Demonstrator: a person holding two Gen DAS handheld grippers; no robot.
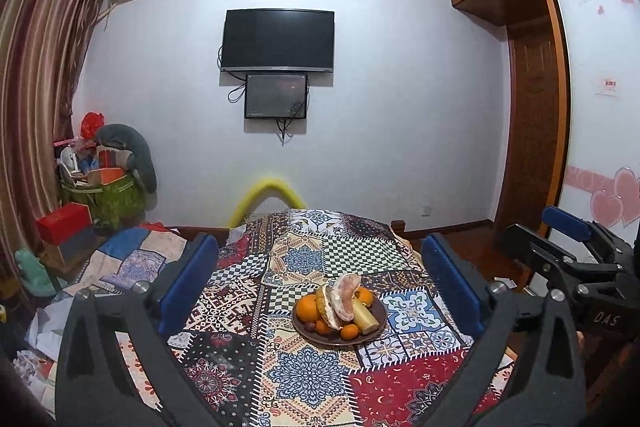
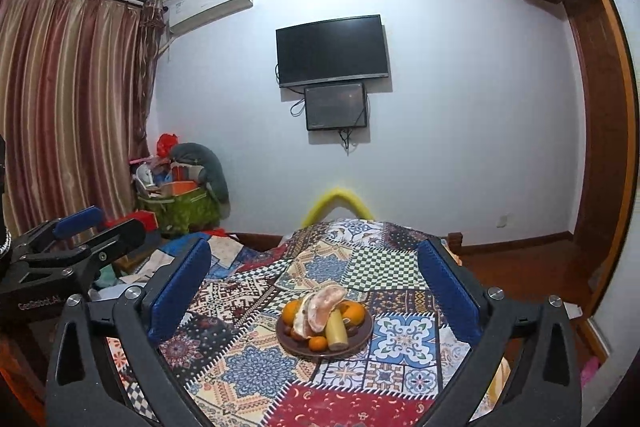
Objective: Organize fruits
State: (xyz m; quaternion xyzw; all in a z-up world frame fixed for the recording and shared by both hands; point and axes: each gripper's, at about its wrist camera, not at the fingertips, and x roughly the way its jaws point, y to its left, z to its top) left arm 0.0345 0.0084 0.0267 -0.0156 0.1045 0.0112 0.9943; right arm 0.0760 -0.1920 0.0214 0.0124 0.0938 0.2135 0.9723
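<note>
A brown plate [image 1: 381,309] [image 2: 363,335] stands on the patchwork cloth, piled with fruit. A peeled pomelo piece [image 1: 346,301] [image 2: 322,309] stands upright in the middle. Oranges [image 1: 307,308] [image 2: 291,311], a small tangerine [image 1: 349,332] [image 2: 318,343] and a pale yellow cylinder-shaped piece [image 1: 366,319] [image 2: 336,331] lie around it. My left gripper [image 1: 319,241] is open, its blue pads wide apart on either side of the plate's view, well short of it. My right gripper [image 2: 314,246] is open the same way, with nothing between its fingers. Each gripper also shows at the edge of the other's view.
The patchwork cloth [image 1: 304,375] covers the surface as far as a yellow foam arch [image 1: 266,193] at its far end. Boxes and bags [image 1: 108,183] crowd the floor at the left by the curtain. A TV [image 1: 278,41] hangs on the far wall. A wooden wardrobe [image 1: 532,131] stands at the right.
</note>
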